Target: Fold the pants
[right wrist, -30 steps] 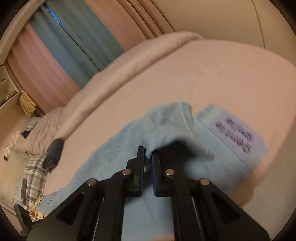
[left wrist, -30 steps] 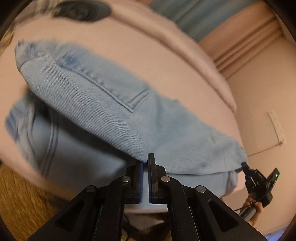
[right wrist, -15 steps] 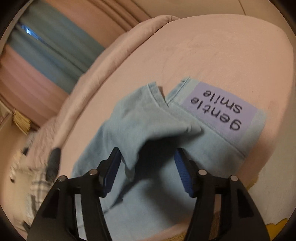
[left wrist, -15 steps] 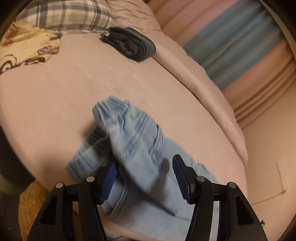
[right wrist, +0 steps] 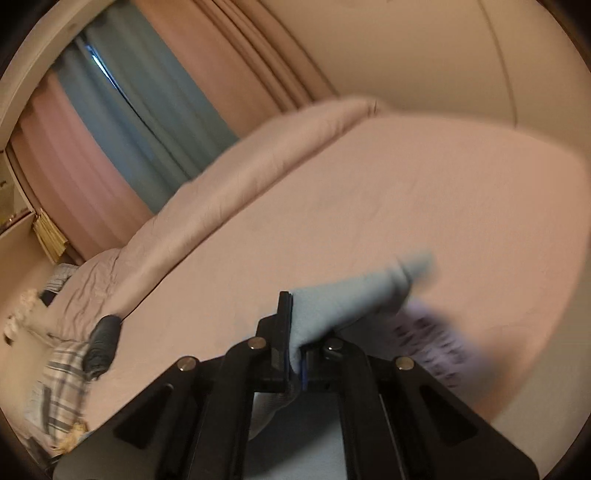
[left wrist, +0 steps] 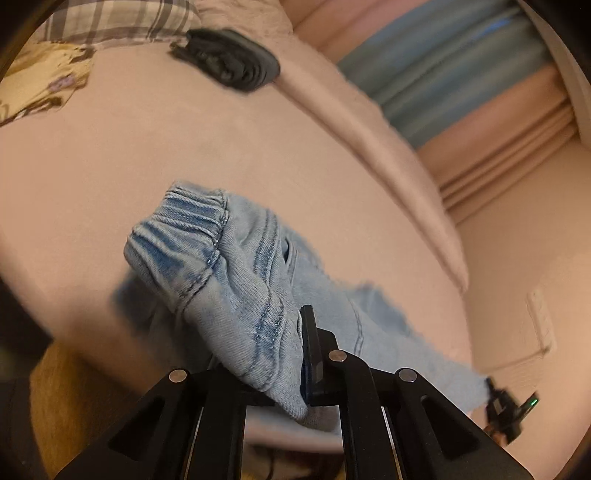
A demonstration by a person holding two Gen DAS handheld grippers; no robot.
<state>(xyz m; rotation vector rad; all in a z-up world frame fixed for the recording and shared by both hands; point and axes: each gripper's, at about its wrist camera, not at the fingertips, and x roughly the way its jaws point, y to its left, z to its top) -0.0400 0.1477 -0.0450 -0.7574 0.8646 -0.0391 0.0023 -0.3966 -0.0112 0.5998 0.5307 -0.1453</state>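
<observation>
Left gripper (left wrist: pixel 301 354) clamped on waistband end of pants (left wrist: pixel 236 280); right gripper (right wrist: pixel 295 343) clamped on far edge — likely hem, view blurred. Pants at near edge of bed (left wrist: pixel 184 155). Lift both evenly, keep fabric taut — lay fold square.

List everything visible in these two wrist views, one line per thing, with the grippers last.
pants: one, light blue denim, on the near edge of the bed, pinched at two spots
bed: one, pink sheet, fills both views
dark folded garment: one, dark grey, far side of the bed
plaid pillow: one, grey and white, at the head of the bed
yellow printed cloth: one, beside the pillow
curtains: blue and pink, behind the bed
left gripper: black, shut on the pants near the waistband
right gripper: black, shut on the pants
</observation>
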